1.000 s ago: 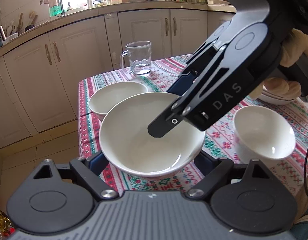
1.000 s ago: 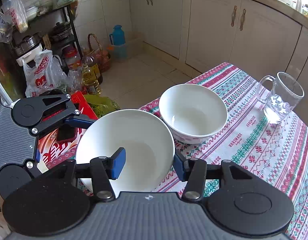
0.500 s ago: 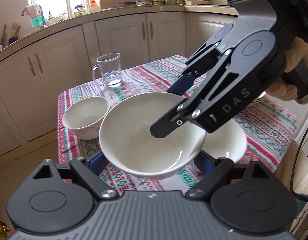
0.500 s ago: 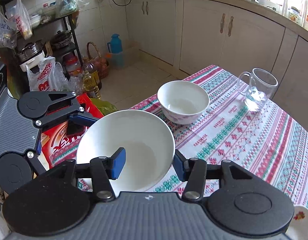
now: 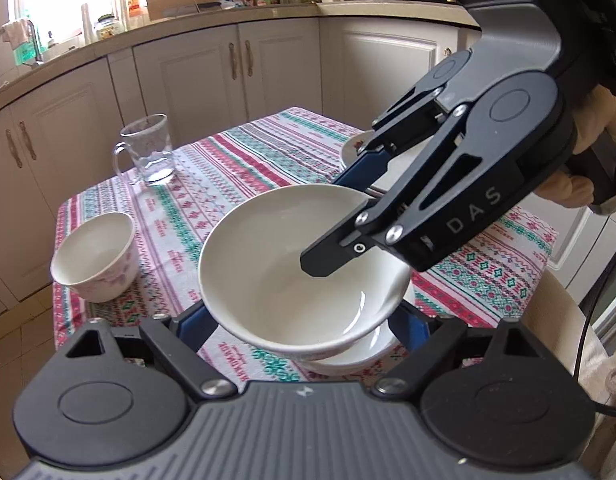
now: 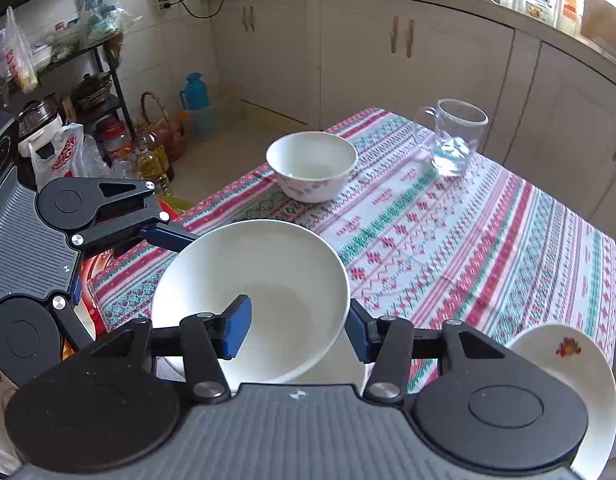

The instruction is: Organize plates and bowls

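Note:
A large white bowl [image 5: 292, 280] hangs a little above the table, carried by both grippers. My left gripper [image 5: 300, 322] clasps it across its lower body, blue pads on both sides. My right gripper [image 6: 298, 330] is shut on its rim, one pad inside and one outside. Directly beneath it, partly hidden, sits another white bowl [image 5: 347, 360]. A smaller bowl [image 6: 311, 164] with a pink pattern stands near the table's far left corner. A flowered plate [image 6: 563, 364] lies at the near right.
A glass mug [image 6: 451, 136] holding some water stands at the far side of the striped tablecloth [image 6: 467, 240]. White kitchen cabinets run behind the table. Bottles, bags and a shelf rack crowd the floor to the left. A person's hand [image 5: 587, 128] holds the right gripper.
Both grippers have carried the large bowl sideways across the table, away from the small bowl and mug. It now hangs over the other white bowl. The flowered plate has come into view.

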The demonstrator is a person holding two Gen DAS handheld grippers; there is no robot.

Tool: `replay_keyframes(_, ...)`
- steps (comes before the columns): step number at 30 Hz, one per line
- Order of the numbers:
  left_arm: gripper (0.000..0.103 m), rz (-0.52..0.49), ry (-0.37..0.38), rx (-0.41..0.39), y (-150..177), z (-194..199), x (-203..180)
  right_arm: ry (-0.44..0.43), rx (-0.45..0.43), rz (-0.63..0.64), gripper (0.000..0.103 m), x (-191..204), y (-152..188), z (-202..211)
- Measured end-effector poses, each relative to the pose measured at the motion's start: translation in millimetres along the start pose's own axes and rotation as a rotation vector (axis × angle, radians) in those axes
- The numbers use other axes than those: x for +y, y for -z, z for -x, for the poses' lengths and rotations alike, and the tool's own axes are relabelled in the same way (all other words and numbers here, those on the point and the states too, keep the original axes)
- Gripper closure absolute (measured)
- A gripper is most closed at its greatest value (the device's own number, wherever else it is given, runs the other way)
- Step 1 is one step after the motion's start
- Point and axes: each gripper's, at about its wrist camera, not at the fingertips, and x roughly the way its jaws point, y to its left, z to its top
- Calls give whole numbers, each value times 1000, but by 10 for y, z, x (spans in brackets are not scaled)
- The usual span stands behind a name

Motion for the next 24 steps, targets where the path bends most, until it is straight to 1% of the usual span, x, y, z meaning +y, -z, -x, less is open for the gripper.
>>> replay_keyframes(6,13,3,25,30,-3,-136,-45,5,21,-35,47,-97,142,-29)
replay_keyframes(12,13,17,39,55,7,-212,-42,0,38,-48,46,-146,206,-94)
replay_keyframes(19,13,28,58,62,9,-243,-28,-2,47,-60,46,-183,237,-122)
replay_keyframes(24,12,31,66,63,20,-253,-2,10,55,-46,45,-165,242,-147)
